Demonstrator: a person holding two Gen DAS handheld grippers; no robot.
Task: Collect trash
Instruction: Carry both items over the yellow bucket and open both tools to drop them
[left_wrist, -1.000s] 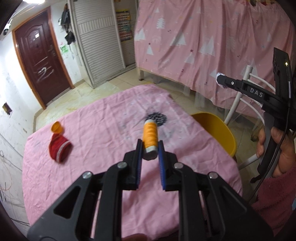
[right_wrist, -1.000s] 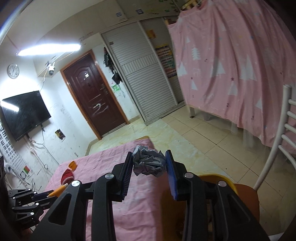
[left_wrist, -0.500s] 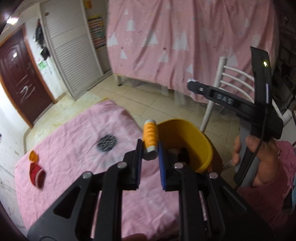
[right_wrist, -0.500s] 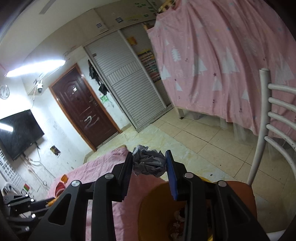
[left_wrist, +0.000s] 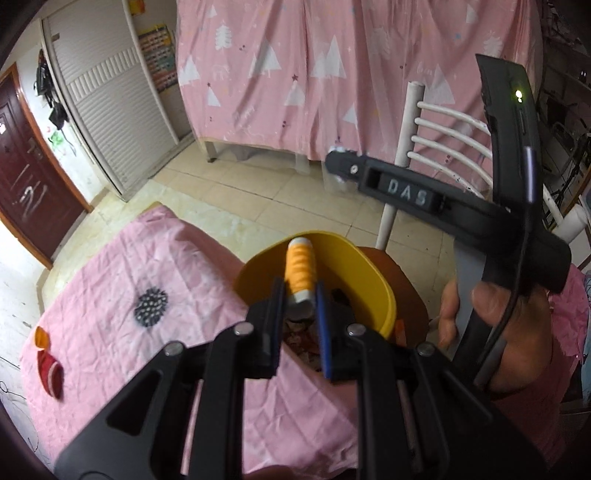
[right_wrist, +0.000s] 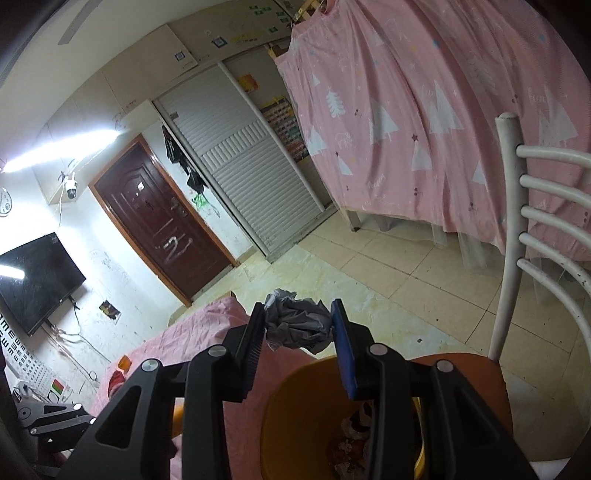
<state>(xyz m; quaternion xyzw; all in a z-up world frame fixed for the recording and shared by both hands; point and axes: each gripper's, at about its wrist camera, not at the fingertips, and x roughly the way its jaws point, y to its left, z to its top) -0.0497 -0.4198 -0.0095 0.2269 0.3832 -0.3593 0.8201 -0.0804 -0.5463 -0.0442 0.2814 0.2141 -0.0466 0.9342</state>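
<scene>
Both grippers are now hovering over the round yellow plastic bin (left_wrist: 373, 273); the left gripper (left_wrist: 301, 299) is pinching an orange thread spool (left_wrist: 300, 266), while the right gripper (right_wrist: 298, 326) is opening, seemingly still touching crumpled grey paper (right_wrist: 297, 325).

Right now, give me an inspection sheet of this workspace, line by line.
Surface: table under a wrinkled pink cloth with a dark spotted patch.
Job's things: orange thread spool over the yellow bin; crumpled grey paper.
Clutter: red and orange scraps at the cloth's far left.
Grippers: left tool shut on the spool; right tool jaws opening, paper between them.
Cables: black cable along the right tool.
Surroundings: white chair, pink curtain, brown door.
</scene>
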